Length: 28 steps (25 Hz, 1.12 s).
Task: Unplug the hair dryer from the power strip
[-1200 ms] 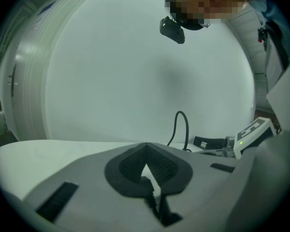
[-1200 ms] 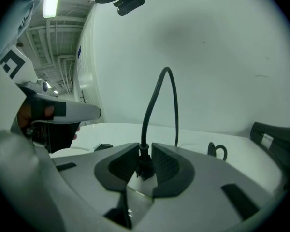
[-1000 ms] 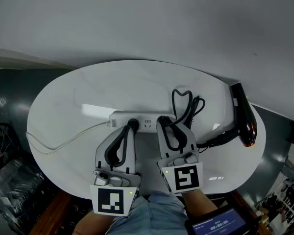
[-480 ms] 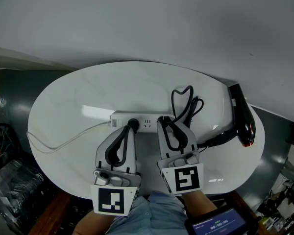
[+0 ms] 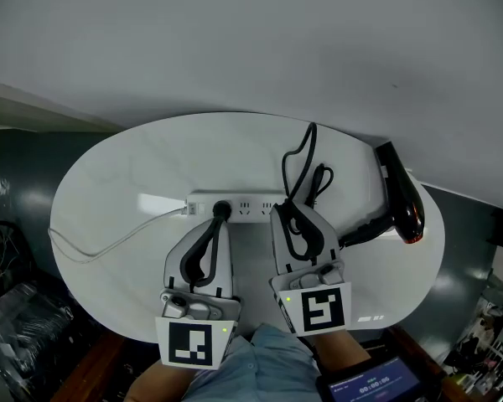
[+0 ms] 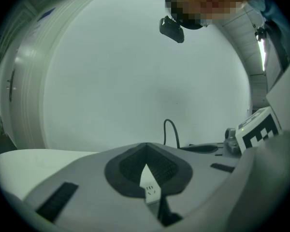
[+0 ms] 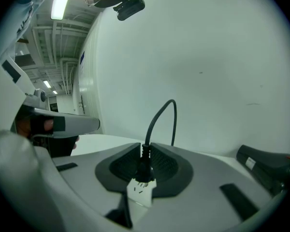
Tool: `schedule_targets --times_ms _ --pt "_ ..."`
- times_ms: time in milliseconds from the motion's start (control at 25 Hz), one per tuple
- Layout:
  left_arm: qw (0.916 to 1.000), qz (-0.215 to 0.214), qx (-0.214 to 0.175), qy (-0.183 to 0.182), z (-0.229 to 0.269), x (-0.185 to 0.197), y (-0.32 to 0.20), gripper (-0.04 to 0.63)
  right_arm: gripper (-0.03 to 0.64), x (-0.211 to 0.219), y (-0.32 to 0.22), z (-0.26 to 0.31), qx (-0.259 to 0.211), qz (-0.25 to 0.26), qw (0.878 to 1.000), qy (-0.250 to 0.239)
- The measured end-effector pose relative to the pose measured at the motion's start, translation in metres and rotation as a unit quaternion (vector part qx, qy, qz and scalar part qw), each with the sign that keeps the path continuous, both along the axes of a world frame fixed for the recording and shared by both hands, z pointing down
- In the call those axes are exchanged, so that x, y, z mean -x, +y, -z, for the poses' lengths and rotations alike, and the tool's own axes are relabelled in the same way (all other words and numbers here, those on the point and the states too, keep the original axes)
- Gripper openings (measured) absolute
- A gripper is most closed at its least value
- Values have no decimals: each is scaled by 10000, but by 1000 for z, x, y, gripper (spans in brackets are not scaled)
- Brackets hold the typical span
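Cord point(image 7: 154, 119) is arching up from the plug point(image 7: 143, 170) that the right gripper point(image 5: 287, 213), jaws having just been closing, is clamping at the power strip point(image 5: 247, 205) on the surface point(image 5: 134, 166), while the left gripper point(image 5: 220, 213), jaws together, is resting on the strip's left part and the hair dryer point(image 5: 400, 199) is lying well to its right.

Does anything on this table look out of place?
The hair dryer lies at the edge of the table, and its black cord arches up off it from the plug that the right gripper has just closed on. Nothing looks spilled or broken.
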State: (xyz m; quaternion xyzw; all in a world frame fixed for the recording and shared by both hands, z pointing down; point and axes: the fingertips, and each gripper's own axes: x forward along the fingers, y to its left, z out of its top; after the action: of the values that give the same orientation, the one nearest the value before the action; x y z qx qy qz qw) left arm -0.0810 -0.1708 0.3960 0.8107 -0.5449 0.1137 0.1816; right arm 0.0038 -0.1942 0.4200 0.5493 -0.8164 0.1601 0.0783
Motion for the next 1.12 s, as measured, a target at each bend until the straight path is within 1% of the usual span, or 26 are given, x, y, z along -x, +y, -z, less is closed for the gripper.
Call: schedule_targets --times_ms 200,360,600,720,840,960,1120 --pt "9998 -133 -119 46 9 -9 9 -2 58 -13 12 7 -72 -181 9998 96" --pt "9995 -290 -118 50 12 -17 16 -3 58 -25 30 -3 203 -157 9987 429" --pt "9983 -561 -117 64 11 -35 23 -3 58 -48 47 -13 324 -486 9972 456" --pt "9975 -692 -106 82 10 -43 28 -2 60 -58 58 -23 540 -582 9953 552" --pt "9967 -805 -95 105 10 -51 33 -2 60 -66 67 -27 647 -730 9938 542" --pt "9955 -937 -120 103 11 -57 39 -3 66 -72 75 -28 681 -859 9923 571" --pt "9941 -1067 -183 112 15 -63 48 -3 81 -79 86 -22 615 -992 9917 542"
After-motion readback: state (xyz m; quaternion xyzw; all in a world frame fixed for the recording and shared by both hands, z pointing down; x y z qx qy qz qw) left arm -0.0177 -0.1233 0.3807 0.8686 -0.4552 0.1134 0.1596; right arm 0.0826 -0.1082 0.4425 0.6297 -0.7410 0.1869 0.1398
